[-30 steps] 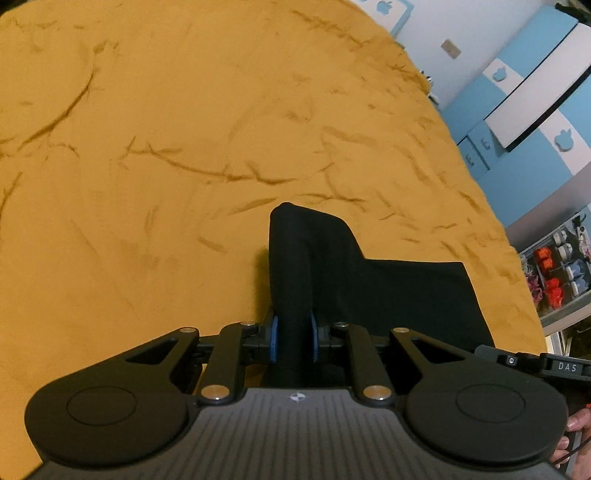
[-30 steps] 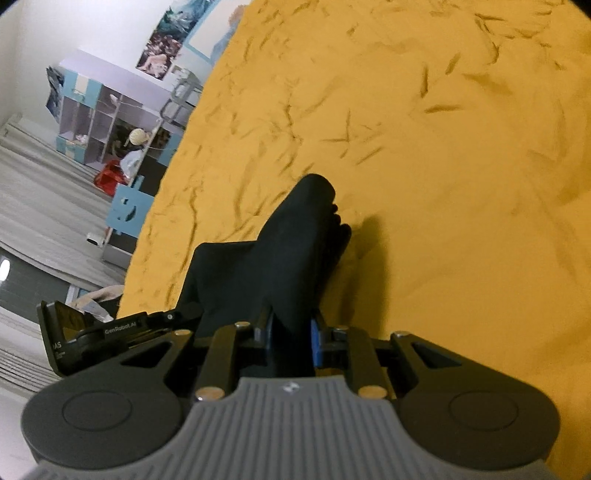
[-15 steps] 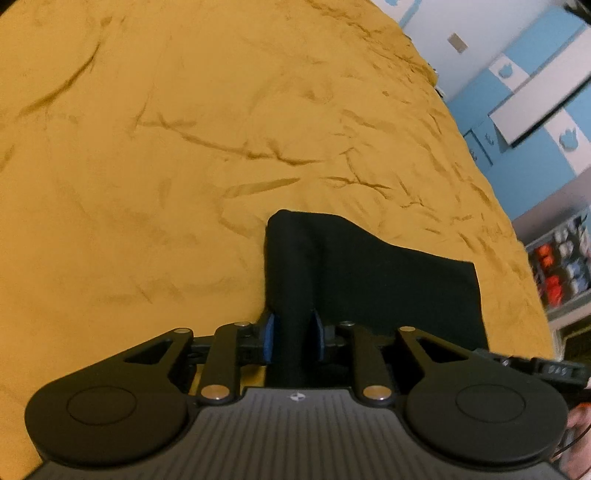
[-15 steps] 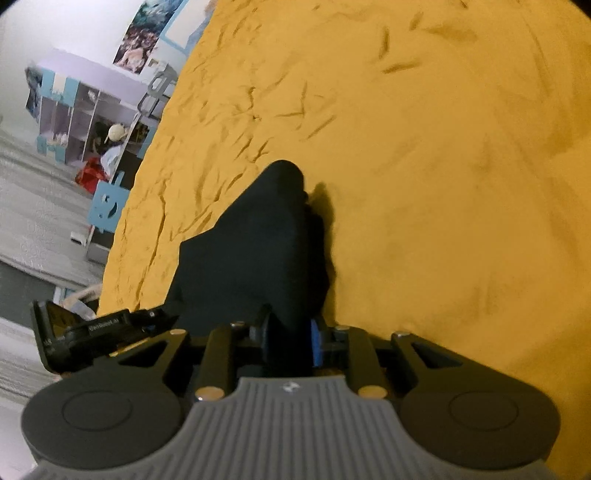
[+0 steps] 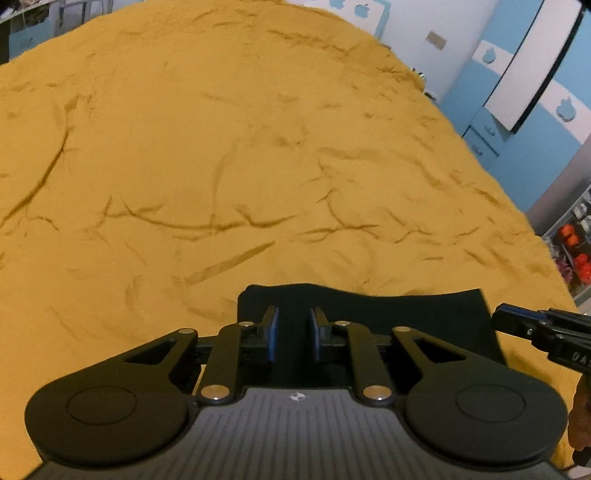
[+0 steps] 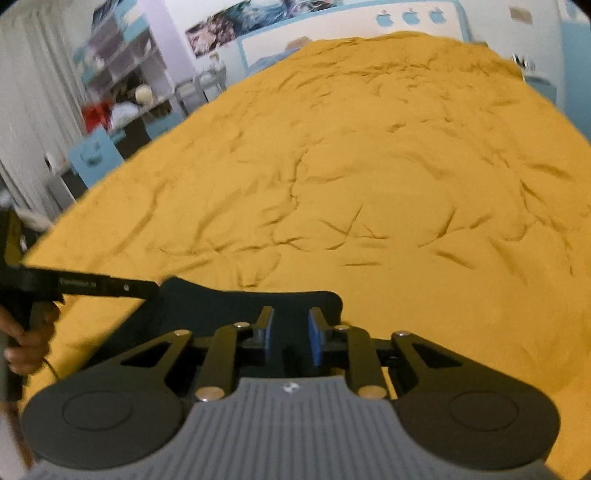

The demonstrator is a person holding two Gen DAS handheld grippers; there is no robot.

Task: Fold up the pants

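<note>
— Pants (image 5: 388,317), black, lie folded into a flat rectangle on the mustard-yellow bedspread (image 5: 258,147), close to its near edge. See them from the other side?

— Yes, the right wrist view has the same dark panel (image 6: 236,306), its far edge slightly wavy, flat on the wrinkled bedspread (image 6: 369,166). What is the left gripper (image 5: 293,334) doing?

— Its blue pads (image 5: 272,334) stand apart with a clear gap between them, and nothing is pinched in that gap. The pants show behind and below the fingers; I cannot tell whether the tips touch the cloth.

— The right gripper (image 6: 289,338) is much the same: jaws parted, blue pads (image 6: 314,339) facing each other over the fabric, holding nothing.

— I can see the right gripper (image 5: 543,332) from here too, coming in at the right edge, just beside the right-hand end of the pants.

— And the left gripper (image 6: 74,286) enters my view from the left, its black body reaching to the left corner of the pants, with the person's hand (image 6: 26,339) wrapped around the handle below.

— Beyond the bed on my side stand blue and white cabinets (image 5: 517,85).

— On mine, a pale shelving unit (image 6: 122,74) and posters (image 6: 236,26) on the wall, all a bit blurred.
</note>
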